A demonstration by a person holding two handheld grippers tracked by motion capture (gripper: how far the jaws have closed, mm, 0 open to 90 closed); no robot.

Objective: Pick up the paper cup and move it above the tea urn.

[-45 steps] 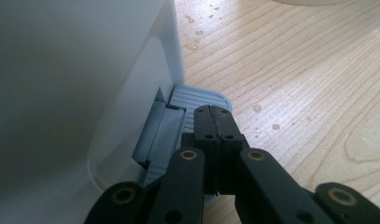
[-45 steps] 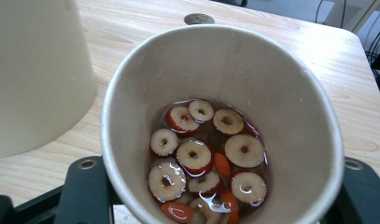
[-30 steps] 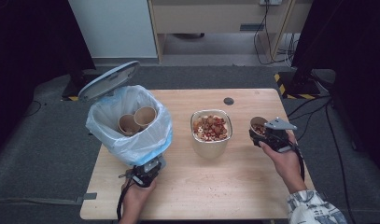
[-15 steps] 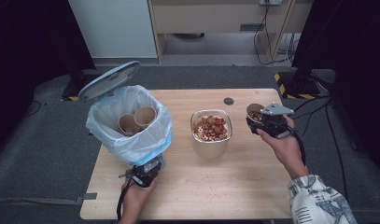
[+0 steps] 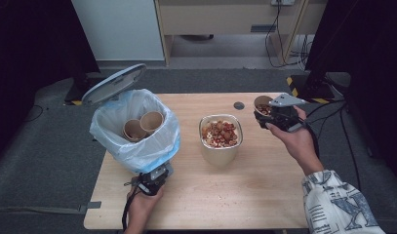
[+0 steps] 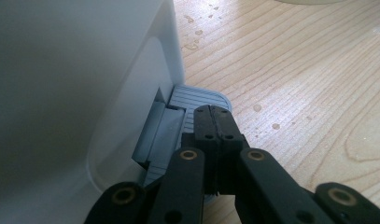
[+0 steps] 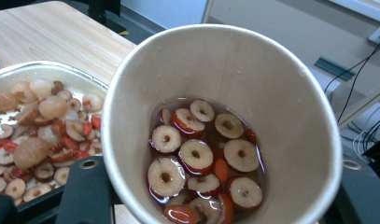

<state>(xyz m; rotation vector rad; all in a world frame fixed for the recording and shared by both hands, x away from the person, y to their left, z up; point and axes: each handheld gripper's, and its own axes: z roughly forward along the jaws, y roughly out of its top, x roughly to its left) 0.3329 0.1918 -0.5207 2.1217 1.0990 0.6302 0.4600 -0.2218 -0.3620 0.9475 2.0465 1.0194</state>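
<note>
My right gripper [image 5: 276, 117] grasps a paper cup [image 7: 222, 123] of sliced fruit in liquid, lifted at the far right of the table [image 5: 264, 195], just right of the steel container [image 5: 221, 146]. I keep it upright so nothing spills; I think the contents go into that container next. My left gripper [image 6: 214, 122] is clenched with nothing between the jaws and presses the pedal [image 6: 197, 100] of the bin [image 5: 135, 129] at the near left, so the lid [image 5: 113, 84] stays open for cups.

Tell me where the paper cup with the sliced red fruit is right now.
The paper cup is clamped in the right gripper, held above the table's far right corner in the high view, just right of the metal container of mixed fruit.
</note>
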